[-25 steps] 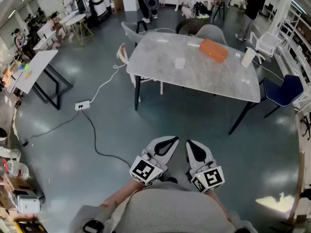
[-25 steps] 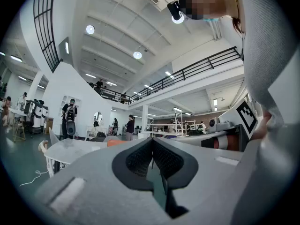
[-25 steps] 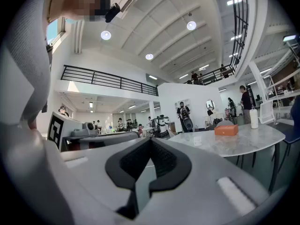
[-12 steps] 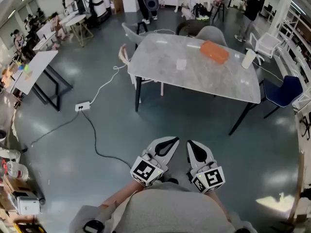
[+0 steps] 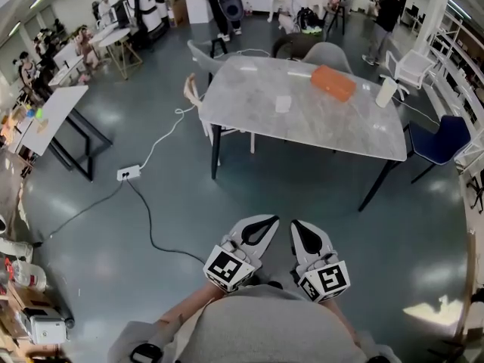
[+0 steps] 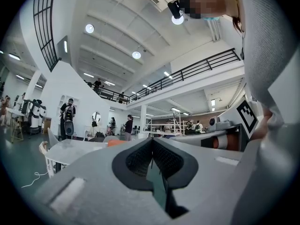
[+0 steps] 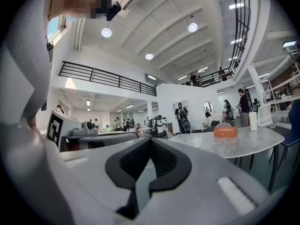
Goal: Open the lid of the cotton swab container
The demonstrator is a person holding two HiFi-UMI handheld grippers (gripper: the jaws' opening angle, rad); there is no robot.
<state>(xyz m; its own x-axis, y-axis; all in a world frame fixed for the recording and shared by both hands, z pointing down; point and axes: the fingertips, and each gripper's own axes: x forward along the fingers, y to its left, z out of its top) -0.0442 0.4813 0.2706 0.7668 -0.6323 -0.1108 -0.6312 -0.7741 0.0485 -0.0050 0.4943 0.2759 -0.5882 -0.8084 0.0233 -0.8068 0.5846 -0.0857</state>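
Note:
A small pale container (image 5: 283, 103), likely the cotton swab container, sits near the middle of the marble table (image 5: 249, 104); in the right gripper view the container (image 7: 197, 142) is a small pale object on the same table (image 7: 243, 146). My left gripper (image 5: 261, 225) and right gripper (image 5: 301, 229) are held side by side close to my body, over the floor, well short of the table. Both are shut with nothing between the jaws. The left gripper (image 6: 152, 159) and right gripper (image 7: 150, 159) show their pads meeting.
An orange box (image 5: 333, 80) and a white cup (image 5: 386, 91) stand on the table. Chairs (image 5: 442, 141) surround it. A power strip with cables (image 5: 128, 173) lies on the grey floor. Desks (image 5: 53, 112) and several people occupy the far side of the room.
The head view has shifted slightly; the table appears a little lower and nearer in the picture. Both grippers stay shut in the same place near my body.

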